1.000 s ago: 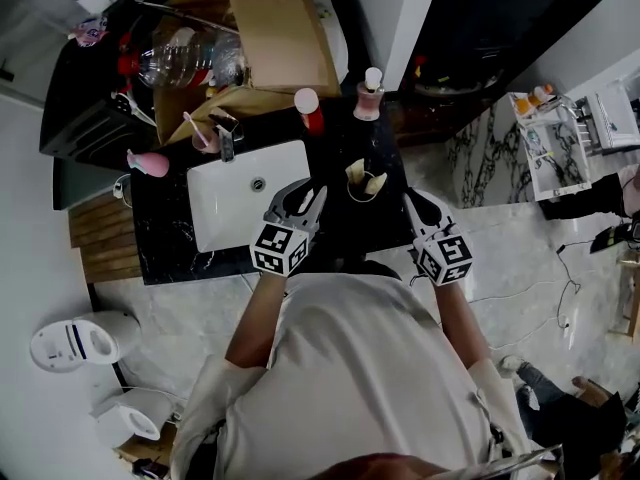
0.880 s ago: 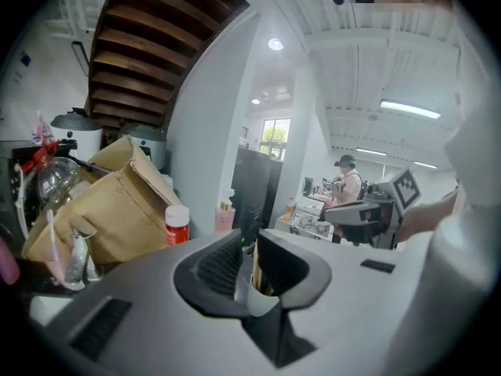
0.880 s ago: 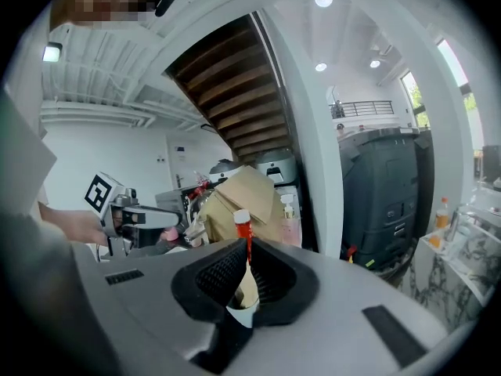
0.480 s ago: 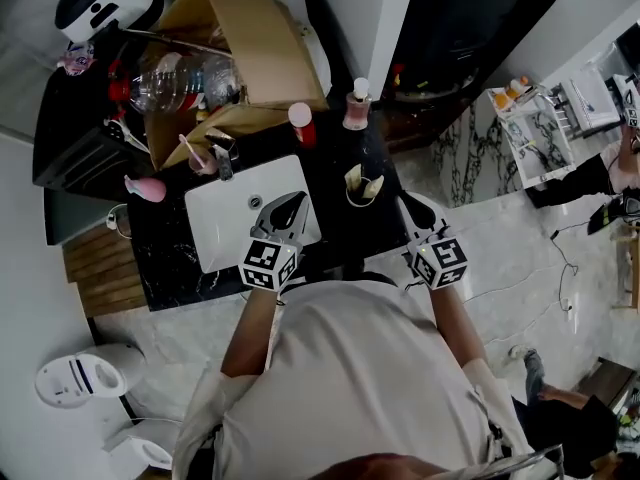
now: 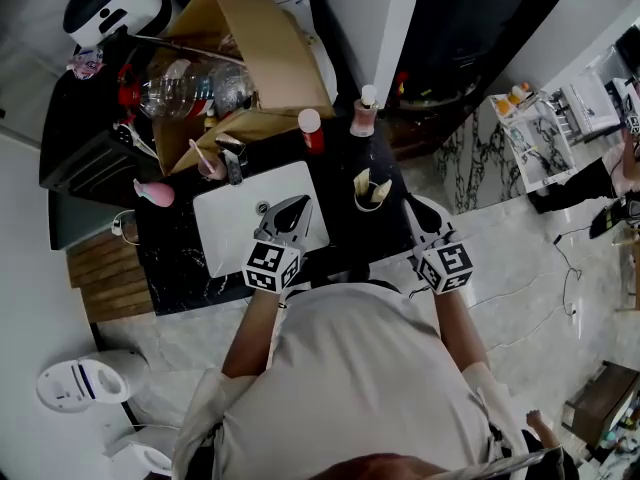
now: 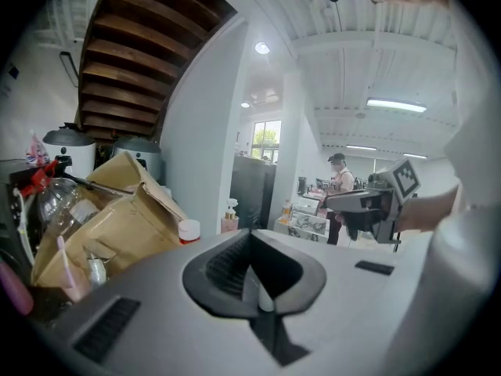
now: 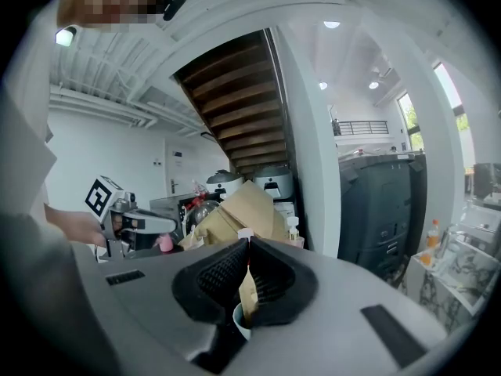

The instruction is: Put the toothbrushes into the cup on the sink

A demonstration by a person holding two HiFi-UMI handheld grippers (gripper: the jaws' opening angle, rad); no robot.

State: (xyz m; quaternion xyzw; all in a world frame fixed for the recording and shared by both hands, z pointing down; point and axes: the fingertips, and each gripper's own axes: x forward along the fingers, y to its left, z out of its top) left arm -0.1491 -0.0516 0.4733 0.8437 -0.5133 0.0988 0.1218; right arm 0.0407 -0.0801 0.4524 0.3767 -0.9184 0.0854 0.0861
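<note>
A small cup (image 5: 370,194) stands on the black counter right of the white sink (image 5: 225,238), with cream toothbrushes (image 5: 381,189) sticking out of it. In the right gripper view the cup's rim (image 7: 237,321) and a cream handle (image 7: 247,292) show behind the jaws. My left gripper (image 5: 299,205) hovers over the sink's right part, shut, with nothing held (image 6: 251,233). My right gripper (image 5: 409,204) sits just right of the cup, shut and holding nothing (image 7: 247,246). A pink toothbrush (image 5: 199,155) leans by the faucet (image 5: 232,161) behind the sink.
A red bottle with a white cap (image 5: 311,129) and a pink pump bottle (image 5: 365,113) stand behind the cup. An open cardboard box (image 5: 258,53) with plastic bottles (image 5: 180,83) fills the back. A pink object (image 5: 153,193) lies left of the sink. The counter's front edge is at my body.
The left gripper's jaws, open a second ago, have closed, and it has pulled back slightly over the sink. The right gripper has barely moved.
</note>
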